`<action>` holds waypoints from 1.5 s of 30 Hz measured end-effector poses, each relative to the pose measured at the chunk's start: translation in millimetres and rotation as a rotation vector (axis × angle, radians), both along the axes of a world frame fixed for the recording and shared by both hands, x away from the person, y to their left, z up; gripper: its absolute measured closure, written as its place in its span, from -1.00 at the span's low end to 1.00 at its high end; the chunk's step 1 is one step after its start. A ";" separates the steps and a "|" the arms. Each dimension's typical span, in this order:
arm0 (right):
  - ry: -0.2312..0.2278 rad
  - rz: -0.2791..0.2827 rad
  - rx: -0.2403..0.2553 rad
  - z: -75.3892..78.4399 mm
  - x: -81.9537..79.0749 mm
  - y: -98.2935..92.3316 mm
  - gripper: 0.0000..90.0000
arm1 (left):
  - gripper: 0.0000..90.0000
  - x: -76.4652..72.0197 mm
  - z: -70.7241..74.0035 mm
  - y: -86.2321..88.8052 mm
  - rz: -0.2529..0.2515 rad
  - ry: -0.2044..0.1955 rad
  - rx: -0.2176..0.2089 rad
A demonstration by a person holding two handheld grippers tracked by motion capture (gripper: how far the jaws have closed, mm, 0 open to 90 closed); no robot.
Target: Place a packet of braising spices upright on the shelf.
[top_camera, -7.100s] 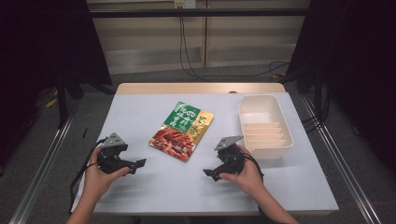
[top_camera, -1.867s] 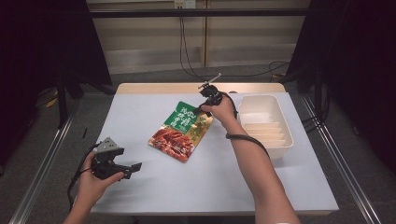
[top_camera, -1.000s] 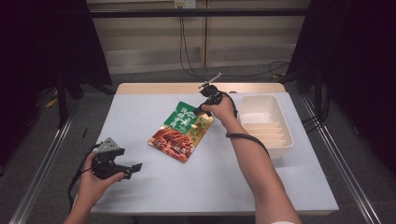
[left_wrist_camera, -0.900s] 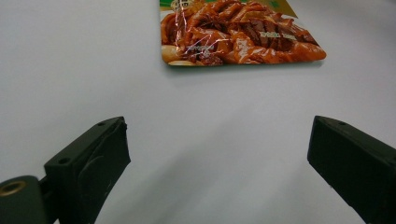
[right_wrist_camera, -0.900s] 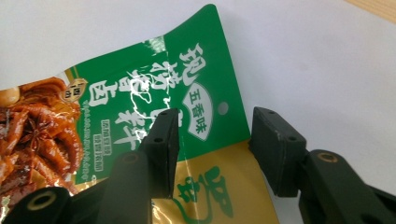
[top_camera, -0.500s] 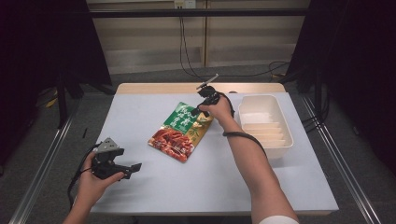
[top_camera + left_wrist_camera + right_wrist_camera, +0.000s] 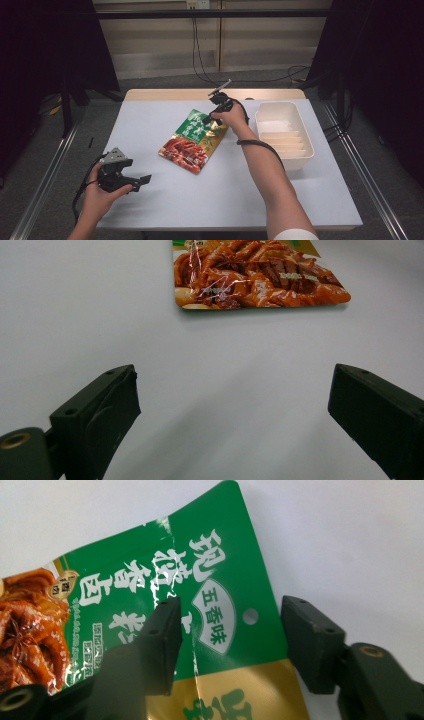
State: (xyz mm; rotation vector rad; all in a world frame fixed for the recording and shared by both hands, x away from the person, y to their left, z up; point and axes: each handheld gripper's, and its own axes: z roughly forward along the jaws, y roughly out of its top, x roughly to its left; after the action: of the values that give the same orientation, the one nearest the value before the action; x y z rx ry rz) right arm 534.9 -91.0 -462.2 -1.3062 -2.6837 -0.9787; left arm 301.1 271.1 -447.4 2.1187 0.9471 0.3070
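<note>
Right hand-held gripper straddles food pouch, grip unclear

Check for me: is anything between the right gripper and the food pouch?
Nothing visible. The right gripper sits over the food pouch's green top edge, jaws open astride it, nothing in between.

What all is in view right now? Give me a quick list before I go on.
Table: one, white top.
Food pouch: one, green, gold and red, flat at table centre.
Tray: one, cream, ridged inside, right side of table.
Cables: black, on the floor beyond the table.
Left gripper: black, jaws wide open, near-left of table, short of the pouch.
Right gripper: black, jaws open astride the pouch's far green edge.
</note>
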 end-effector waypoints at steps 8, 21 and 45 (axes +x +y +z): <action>0.073 0.054 0.036 17.3 -7.2 -0.7 0.52 | -0.86 -0.6 1.0 -2.2 -0.008 -0.007 0.007; 0.131 0.073 -0.085 22.7 -6.5 16.8 1.00 | -0.85 -1.3 2.3 0.0 -0.005 -0.012 0.001; 0.158 0.134 -0.106 120.5 -30.5 31.1 1.00 | -0.84 -3.2 4.5 -0.9 0.005 -0.009 -0.029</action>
State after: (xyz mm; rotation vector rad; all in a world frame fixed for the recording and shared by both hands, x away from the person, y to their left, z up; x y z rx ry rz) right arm 504.4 -59.9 -341.7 -1.1475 -2.6918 -0.6977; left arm 297.9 270.2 -442.9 2.0870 0.9462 0.3035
